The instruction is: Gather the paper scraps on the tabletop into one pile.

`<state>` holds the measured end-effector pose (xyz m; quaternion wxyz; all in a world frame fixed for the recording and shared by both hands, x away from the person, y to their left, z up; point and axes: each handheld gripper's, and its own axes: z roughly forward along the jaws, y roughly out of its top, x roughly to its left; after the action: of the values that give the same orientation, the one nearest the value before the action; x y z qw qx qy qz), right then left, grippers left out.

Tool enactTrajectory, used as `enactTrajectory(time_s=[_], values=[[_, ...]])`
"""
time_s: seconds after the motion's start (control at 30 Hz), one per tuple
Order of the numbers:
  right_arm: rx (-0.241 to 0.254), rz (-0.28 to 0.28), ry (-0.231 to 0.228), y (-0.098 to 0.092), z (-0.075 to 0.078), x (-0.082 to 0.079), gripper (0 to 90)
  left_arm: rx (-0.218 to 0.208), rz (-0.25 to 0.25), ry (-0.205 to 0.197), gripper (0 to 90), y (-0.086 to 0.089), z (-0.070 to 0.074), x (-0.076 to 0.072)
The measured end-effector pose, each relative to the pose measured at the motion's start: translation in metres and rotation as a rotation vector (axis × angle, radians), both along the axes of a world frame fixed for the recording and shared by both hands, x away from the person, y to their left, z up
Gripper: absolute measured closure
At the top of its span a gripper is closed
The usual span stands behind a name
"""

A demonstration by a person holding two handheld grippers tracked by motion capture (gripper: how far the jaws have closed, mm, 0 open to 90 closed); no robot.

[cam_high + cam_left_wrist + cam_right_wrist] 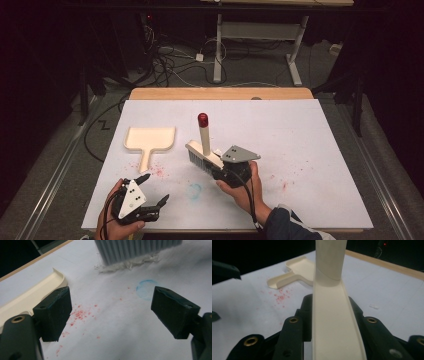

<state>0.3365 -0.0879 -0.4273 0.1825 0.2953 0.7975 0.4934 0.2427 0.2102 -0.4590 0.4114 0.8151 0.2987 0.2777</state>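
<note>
A cream hand brush [203, 142] with a red-tipped handle stands tilted on the white table cover [300, 130], its grey bristles [135, 250] down on the sheet. My right gripper [217, 169] is shut on the brush's head, whose cream back [329, 262] runs up between the jaws. A cream dustpan [150, 139] lies flat to the left, its handle toward me. Red crumbs [157, 170] are scattered near that handle. My left gripper [156, 188] hovers open at the front left, just short of the crumbs [80, 313], with nothing between its fingers.
A faint blue ring [194, 190] is drawn on the sheet in front of the brush. A small white scrap [374, 306] lies to the right. The wooden table edge [220, 93] shows at the back, with cables and desk legs on the floor beyond.
</note>
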Motion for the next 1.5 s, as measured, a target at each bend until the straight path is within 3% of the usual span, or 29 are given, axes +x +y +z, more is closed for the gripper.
enactTrajectory(time_s=[0.1,0.13,0.2,0.23,0.27,0.33,0.37,0.4,0.43,0.47,0.5,0.53,0.6,0.63,0.67,0.73,0.83,0.87,0.9,0.97,1.0,1.07,1.13,1.2,1.23,1.27,1.43,1.5], values=[[0.014,0.009,-0.009,-0.005,0.012,0.0,68.0,0.003,-0.003,0.002,16.3,-0.001,0.0,0.001],[0.03,0.015,-0.038,-0.012,0.026,0.001,68.0,0.004,-0.004,0.003,16.3,-0.001,-0.001,0.001],[0.027,0.014,-0.055,-0.016,0.032,0.004,68.0,0.003,-0.007,0.005,16.3,-0.001,-0.001,0.001],[0.034,0.016,-0.065,-0.021,0.036,0.009,68.0,0.004,-0.007,0.007,16.3,-0.001,-0.001,0.002],[0.025,0.03,-0.069,-0.029,0.041,0.025,68.0,0.006,-0.008,0.011,16.3,-0.001,-0.002,0.003],[-0.014,0.015,-0.082,-0.036,0.04,0.045,68.0,0.011,-0.011,0.013,16.3,-0.002,-0.002,0.003],[-0.014,0.015,-0.082,-0.036,0.04,0.045,68.0,0.011,-0.011,0.013,16.3,-0.002,-0.002,0.003],[-0.071,0.011,-0.095,-0.039,0.035,0.066,68.0,0.011,-0.013,0.015,16.3,-0.002,-0.003,0.004],[-0.103,0.008,-0.108,-0.039,0.03,0.076,68.0,0.016,-0.014,0.018,16.3,-0.003,-0.003,0.004],[-0.103,0.008,-0.108,-0.039,0.03,0.076,68.0,0.018,-0.013,0.019,16.3,-0.003,-0.003,0.004],[-0.159,0.014,-0.138,-0.038,0.02,0.093,68.0,0.017,-0.013,0.022,16.3,-0.004,-0.004,0.005],[-0.159,0.014,-0.138,-0.038,0.02,0.093,68.0,0.018,-0.014,0.023,16.3,-0.004,-0.004,0.005],[-0.219,-0.001,-0.177,-0.035,0.008,0.108,68.0,0.017,-0.017,0.026,16.3,-0.004,-0.004,0.006],[-0.227,-0.013,-0.163,-0.032,-0.004,0.121,68.0,0.018,-0.017,0.029,16.3,-0.005,-0.005,0.006],[-0.227,-0.013,-0.163,-0.032,-0.004,0.121,68.0,0.022,-0.019,0.031,16.3,-0.005,-0.006,0.006],[-0.249,-0.015,-0.199,-0.025,-0.019,0.133,68.1,0.025,-0.026,0.041,16.3,-0.007,-0.007,0.007],[-0.225,0.0,-0.202,-0.022,-0.024,0.135,68.1,0.028,-0.032,0.047,16.3,-0.007,-0.009,0.008],[-0.197,0.044,-0.176,-0.019,-0.027,0.135,68.1,0.029,-0.034,0.051,16.3,-0.007,-0.009,0.008],[-0.197,0.044,-0.176,-0.019,-0.027,0.135,68.1,0.032,-0.035,0.053,16.3,-0.007,-0.009,0.008],[-0.186,0.129,-0.146,-0.017,-0.029,0.129,67.2,0.032,-0.035,0.051,16.3,-0.006,-0.009,0.007],[-0.186,0.129,-0.146,-0.017,-0.029,0.129,67.2,0.032,-0.035,0.051,16.3,-0.006,-0.009,0.007],[-0.171,0.215,-0.135,-0.019,-0.032,0.118,66.4,0.032,-0.033,0.049,16.3,-0.006,-0.008,0.006],[-0.182,0.262,-0.15,-0.023,-0.033,0.11,64.6,0.033,-0.033,0.052,16.3,-0.006,-0.008,0.005],[-0.167,0.322,-0.133,-0.03,-0.033,0.102,63.1,0.036,-0.035,0.054,16.3,-0.007,-0.009,0.005],[-0.167,0.322,-0.133,-0.03,-0.033,0.102,63.1,0.037,-0.036,0.056,16.3,-0.007,-0.009,0.005],[-0.163,0.359,-0.139,-0.037,-0.031,0.093,64.0,0.039,-0.037,0.056,16.3,-0.007,-0.009,0.005],[-0.14,0.356,-0.168,-0.047,-0.024,0.079,67.4,0.043,-0.037,0.057,16.3,-0.008,-0.009,0.006],[-0.125,0.322,-0.18,-0.051,-0.02,0.077,67.9,0.047,-0.039,0.055,16.3,-0.009,-0.009,0.006]])
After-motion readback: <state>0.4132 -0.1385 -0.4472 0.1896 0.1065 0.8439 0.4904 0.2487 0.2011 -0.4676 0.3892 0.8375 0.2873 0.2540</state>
